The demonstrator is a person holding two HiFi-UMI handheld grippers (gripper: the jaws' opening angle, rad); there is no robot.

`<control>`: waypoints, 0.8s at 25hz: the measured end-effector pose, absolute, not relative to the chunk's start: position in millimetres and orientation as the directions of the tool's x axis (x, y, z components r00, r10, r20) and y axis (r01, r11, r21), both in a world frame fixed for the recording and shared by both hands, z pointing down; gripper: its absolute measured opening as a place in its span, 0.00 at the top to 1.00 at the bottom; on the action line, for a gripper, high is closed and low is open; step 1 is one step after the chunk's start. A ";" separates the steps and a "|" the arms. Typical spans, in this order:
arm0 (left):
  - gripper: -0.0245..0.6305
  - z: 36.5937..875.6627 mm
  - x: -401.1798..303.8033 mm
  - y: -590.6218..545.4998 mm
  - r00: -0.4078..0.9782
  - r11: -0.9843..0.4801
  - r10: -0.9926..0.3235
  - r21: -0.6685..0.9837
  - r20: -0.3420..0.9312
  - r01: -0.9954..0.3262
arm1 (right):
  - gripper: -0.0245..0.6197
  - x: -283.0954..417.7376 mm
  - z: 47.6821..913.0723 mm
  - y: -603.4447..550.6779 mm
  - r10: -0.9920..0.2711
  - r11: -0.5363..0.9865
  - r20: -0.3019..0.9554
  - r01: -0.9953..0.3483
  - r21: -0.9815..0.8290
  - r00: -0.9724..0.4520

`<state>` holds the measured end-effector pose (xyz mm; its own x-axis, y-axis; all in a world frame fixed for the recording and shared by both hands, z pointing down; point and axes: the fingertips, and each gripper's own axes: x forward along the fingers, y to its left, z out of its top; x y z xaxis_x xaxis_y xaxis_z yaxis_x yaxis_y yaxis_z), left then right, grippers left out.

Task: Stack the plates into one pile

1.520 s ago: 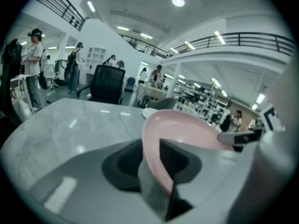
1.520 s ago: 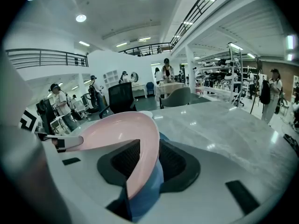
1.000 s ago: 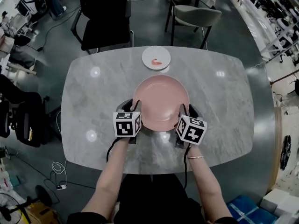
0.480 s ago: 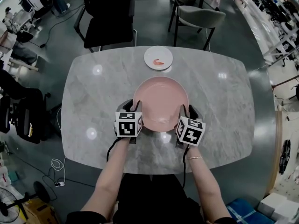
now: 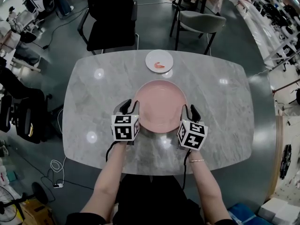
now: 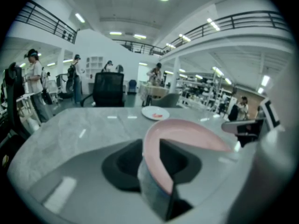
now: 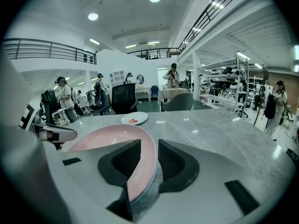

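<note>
A large pink plate is held between my two grippers over the middle of the marble table. My left gripper has the plate's left rim between its jaws; they are opening slightly, with the pads still on the rim. On the opposite rim, my right gripper is shut. A small white plate with a red scrap on it lies beyond the pink plate, near the table's far edge. It also shows in the left gripper view and the right gripper view.
A black chair and a grey chair stand beyond the table's far edge. More chairs and cables sit on the floor to the left. People stand far off in the hall.
The pink plate looks slightly smaller, as if a little lower toward the table. Both grippers remain on its rims and have shifted slightly toward me.
</note>
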<state>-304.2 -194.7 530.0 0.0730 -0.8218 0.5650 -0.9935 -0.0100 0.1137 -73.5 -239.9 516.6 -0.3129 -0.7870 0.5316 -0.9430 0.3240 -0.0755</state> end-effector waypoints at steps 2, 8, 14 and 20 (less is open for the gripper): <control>0.79 514.9 -303.2 -193.5 0.065 -0.011 -0.849 0.105 0.525 -0.994 | 0.80 -74.7 504.2 -238.2 -0.797 0.335 0.504 -0.938 -0.088 -0.332; 0.83 469.8 -294.2 -187.2 0.052 -0.039 -0.899 0.039 0.434 -0.998 | 0.88 -71.9 454.4 -230.2 -0.848 0.380 0.375 -0.923 -0.063 -0.375; 0.87 429.9 -282.3 -177.2 0.061 -0.059 -0.937 0.015 0.343 -0.998 | 0.93 -66.3 410.6 -216.2 -0.877 0.408 0.250 -0.910 -0.070 -0.412; 0.91 403.5 -273.5 -163.2 0.066 -0.063 -0.962 0.019 0.267 -0.998 | 0.94 -57.8 390.1 -199.5 -0.871 0.441 0.188 -0.891 -0.107 -0.453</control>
